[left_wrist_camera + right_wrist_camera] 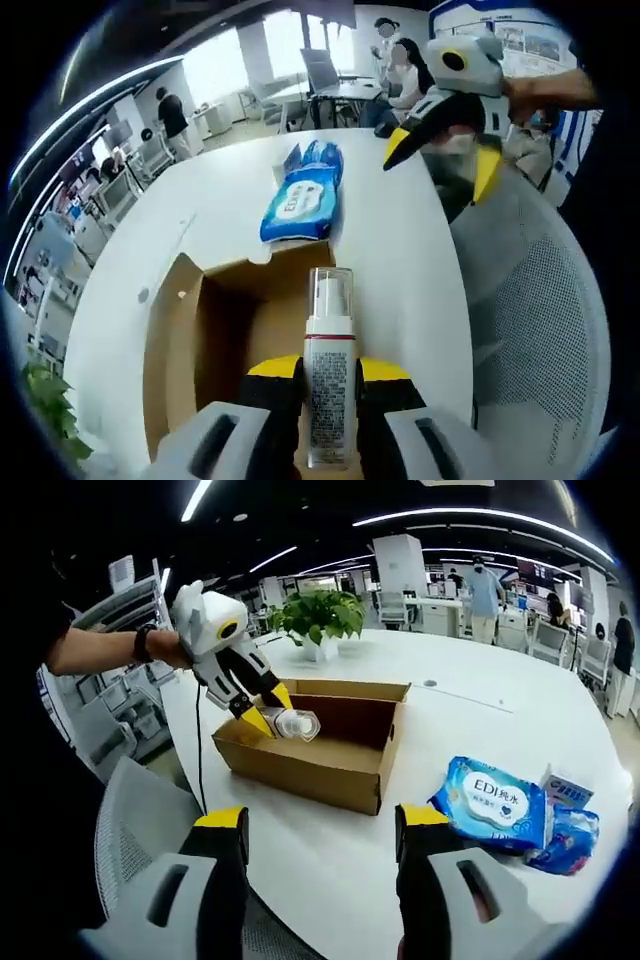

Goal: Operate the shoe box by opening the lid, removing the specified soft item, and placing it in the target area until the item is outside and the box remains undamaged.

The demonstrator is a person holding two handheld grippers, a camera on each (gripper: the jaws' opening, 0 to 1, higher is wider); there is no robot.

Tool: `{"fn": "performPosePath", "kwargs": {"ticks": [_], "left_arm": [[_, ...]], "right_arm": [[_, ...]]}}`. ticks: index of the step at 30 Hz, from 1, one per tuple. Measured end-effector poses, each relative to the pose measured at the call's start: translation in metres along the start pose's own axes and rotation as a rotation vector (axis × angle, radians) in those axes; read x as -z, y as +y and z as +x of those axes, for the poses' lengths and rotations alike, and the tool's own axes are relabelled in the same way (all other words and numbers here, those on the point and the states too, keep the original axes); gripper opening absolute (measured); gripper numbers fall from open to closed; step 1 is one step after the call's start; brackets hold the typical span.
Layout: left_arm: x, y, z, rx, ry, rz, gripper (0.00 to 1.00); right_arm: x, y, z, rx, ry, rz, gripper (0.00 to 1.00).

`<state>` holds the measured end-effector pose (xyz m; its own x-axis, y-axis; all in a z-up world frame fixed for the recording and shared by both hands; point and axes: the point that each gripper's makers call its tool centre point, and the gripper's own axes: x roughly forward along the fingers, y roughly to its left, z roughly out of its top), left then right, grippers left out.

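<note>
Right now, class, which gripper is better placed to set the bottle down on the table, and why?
The left gripper: it is shut on the pump bottle above the open cardboard box. The right gripper is open, holding nothing.

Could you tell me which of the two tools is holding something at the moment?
The left tool, over the open cardboard box, is shut on a clear pump bottle with a white cap. The right tool is open, gripping nothing above the white table.

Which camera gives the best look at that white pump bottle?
The left gripper view: the white pump bottle stands close-up, clamped between that hand-held gripper's jaws. The right gripper view shows it small, over the brown cardboard box.
</note>
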<state>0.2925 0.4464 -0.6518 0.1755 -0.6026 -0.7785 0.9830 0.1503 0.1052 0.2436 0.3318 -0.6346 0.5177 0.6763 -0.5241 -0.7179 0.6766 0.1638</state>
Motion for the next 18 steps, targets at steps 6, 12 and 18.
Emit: {"fn": "performPosePath", "kwargs": {"ticks": [6, 12, 18], "left_arm": [[-0.026, -0.021, -0.001, 0.040, -0.051, 0.057, 0.20], [-0.048, -0.042, -0.002, 0.092, -0.094, 0.118, 0.20], [-0.067, -0.056, -0.003, 0.126, -0.138, 0.168, 0.20]], "right_arm": [[-0.007, 0.003, -0.001, -0.024, -0.023, -0.013, 0.54], [-0.014, 0.011, -0.001, -0.066, -0.021, -0.063, 0.48], [-0.024, 0.018, -0.004, -0.100, -0.023, -0.134, 0.46]]}}
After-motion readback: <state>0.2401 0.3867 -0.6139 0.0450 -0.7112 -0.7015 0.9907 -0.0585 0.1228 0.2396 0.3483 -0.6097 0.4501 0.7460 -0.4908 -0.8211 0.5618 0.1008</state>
